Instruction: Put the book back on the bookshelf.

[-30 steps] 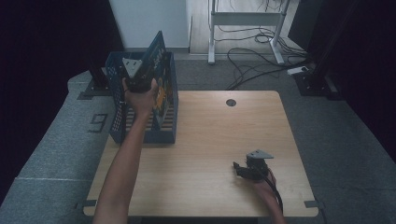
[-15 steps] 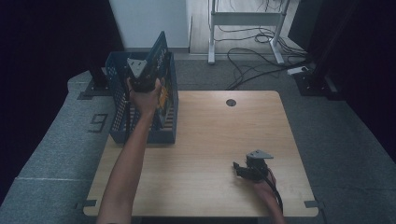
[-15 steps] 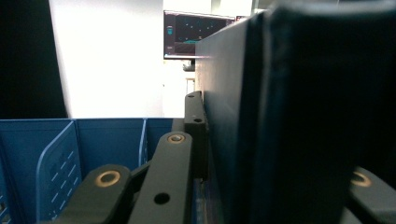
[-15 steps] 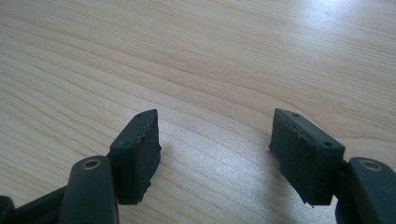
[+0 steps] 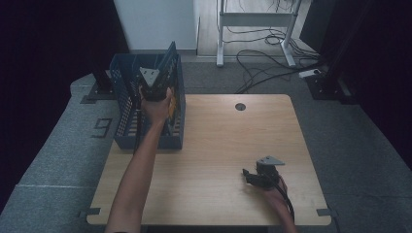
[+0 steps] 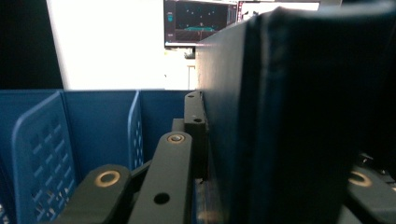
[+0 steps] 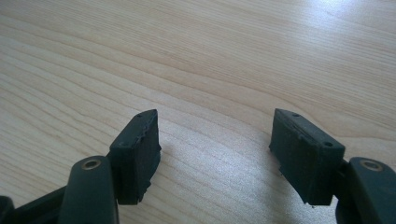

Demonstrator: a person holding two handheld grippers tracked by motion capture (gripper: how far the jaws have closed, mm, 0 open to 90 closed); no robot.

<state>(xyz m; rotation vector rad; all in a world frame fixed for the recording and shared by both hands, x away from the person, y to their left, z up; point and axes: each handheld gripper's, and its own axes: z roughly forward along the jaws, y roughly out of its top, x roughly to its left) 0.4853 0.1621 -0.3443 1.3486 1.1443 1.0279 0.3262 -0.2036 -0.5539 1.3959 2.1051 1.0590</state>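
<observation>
- While your left gripper point(image 5: 154, 85) reaches into the blue crate point(image 5: 127, 109) at the table's far left corner, its jaws are clamped on a dark blue book point(image 6: 299, 116) that stands on edge inside.
- From the high view, that book point(image 5: 171, 63) rises above the crate's rim and leans toward the crate's right wall.
- Your left hand point(image 5: 156, 108) sits just above the crate's middle, with your forearm running back over the near wall to the table's front edge.
- Something orange point(image 5: 172, 99) shows just beside your hand in the crate; what it is I cannot tell.
- Through the left gripper view, one black jaw presses flat against the book's left face, and the other jaw's base shows at the lower right behind it.
- Left of the book in that view you see the crate's perforated blue dividers point(image 6: 44, 154) and its back wall.
- Your right gripper point(image 5: 253, 176) rests low over the wooden table point(image 5: 218, 141) near the front right, well apart from the crate.
- Its jaws are spread wide in the right gripper view point(image 7: 215, 144), with bare wood grain between the pads and nothing held.
- A round hole point(image 5: 240, 106) sits in the tabletop near the far edge, between the crate's side and the right edge.
</observation>
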